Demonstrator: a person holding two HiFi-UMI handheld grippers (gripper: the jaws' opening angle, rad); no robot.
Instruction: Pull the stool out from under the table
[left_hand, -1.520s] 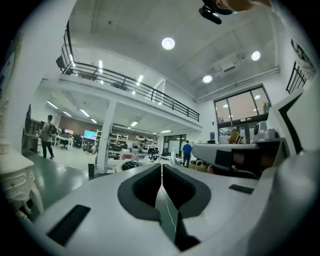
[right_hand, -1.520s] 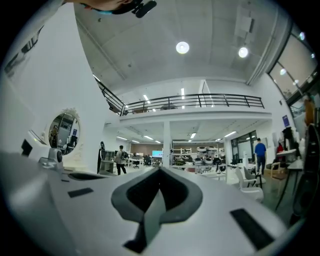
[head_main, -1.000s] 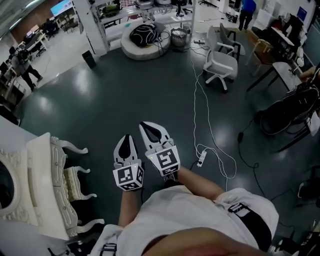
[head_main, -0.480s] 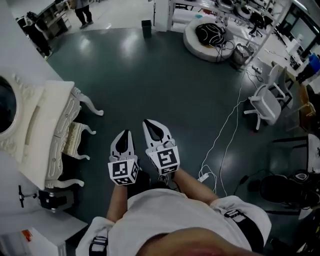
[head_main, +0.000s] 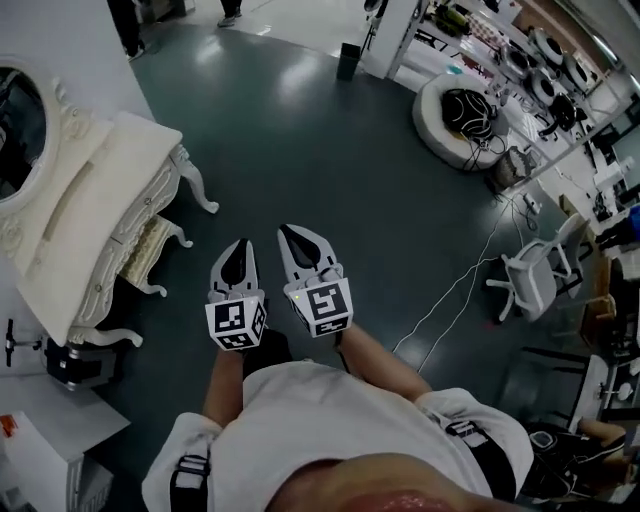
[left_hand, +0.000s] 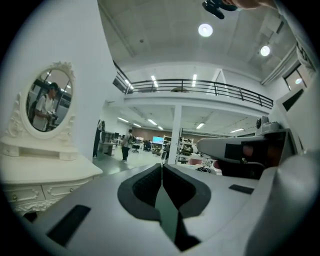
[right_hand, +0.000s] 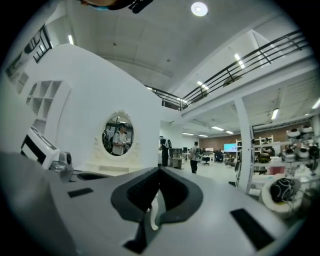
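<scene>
- Tucked under table (head_main: 88, 205) at far left: stool (head_main: 148, 252) — untouched, probably only its outer edge showing.
- Left gripper (head_main: 240, 252): jaws closed, empty, held level near stool, seemingly for approach.
- Right gripper (head_main: 295, 240): likewise closed, empty, alongside.
- Versus a second ago — table swung from lower left to upper left; stool nearer the grippers.

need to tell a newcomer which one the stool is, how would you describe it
Find the white carved dressing table with the oval mirror at the head view's left. The stool is tucked under its front edge, partly showing. Unlike the table's smooth top, it has a cream textured seat on short curled legs.
</scene>
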